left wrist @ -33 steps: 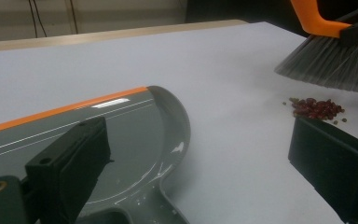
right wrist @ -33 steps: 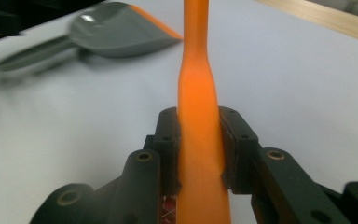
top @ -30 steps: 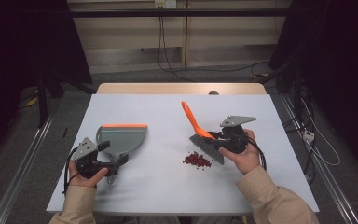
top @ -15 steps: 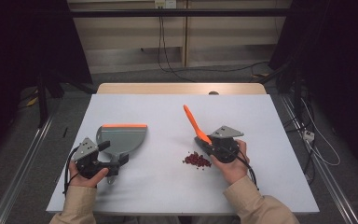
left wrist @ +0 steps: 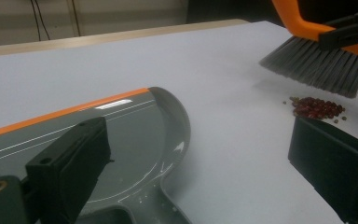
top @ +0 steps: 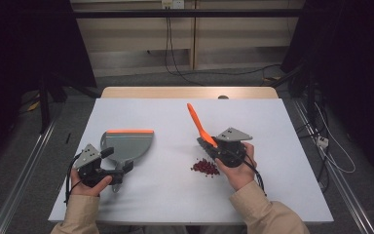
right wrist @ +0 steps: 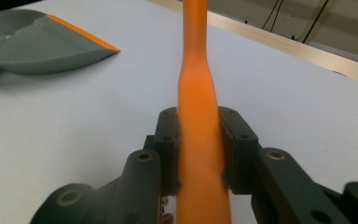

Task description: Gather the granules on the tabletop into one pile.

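**A:** Start at the jaws. What has the right gripper [top: 222, 150] got?

**B:** Its two black jaws are clamped on the orange handle of the brush [right wrist: 197, 135]; in the right gripper view the handle runs straight up between them, a pad pressed to each side. From the left gripper view the grey bristles [left wrist: 318, 65] hang just above the table, a little beyond the heap of small red beans [left wrist: 318, 108], not touching them as far as I can tell.

**A:** And the left gripper [top: 111, 166]?

**B:** Its jaws stand spread in its own view, one over the pan of the grey dustpan [left wrist: 121, 140], the other off to the side over the white table [top: 165, 195]. From above the gripper sits at the dustpan's handle end, but I cannot tell whether anything is pinched there.

**A:** So which step is this?

**B:** I'd judge the sweep is only being set up. The beans [top: 205, 166] lie in one pile just beside the right hand [top: 238, 168], well apart from the dustpan, whose orange lip [top: 129, 131] faces away from the person.

**A:** What does the next move need?

**B:** Probably the bristles lowered behind the pile, and the dustpan turned and brought near so its lip meets the beans.

**A:** The arms?

**B:** Both forearms in tan sleeves come in from the near edge; the left hand [top: 90, 183] rests low by the table's near-left corner, the right is angled inward with the brush handle tilted up and away.
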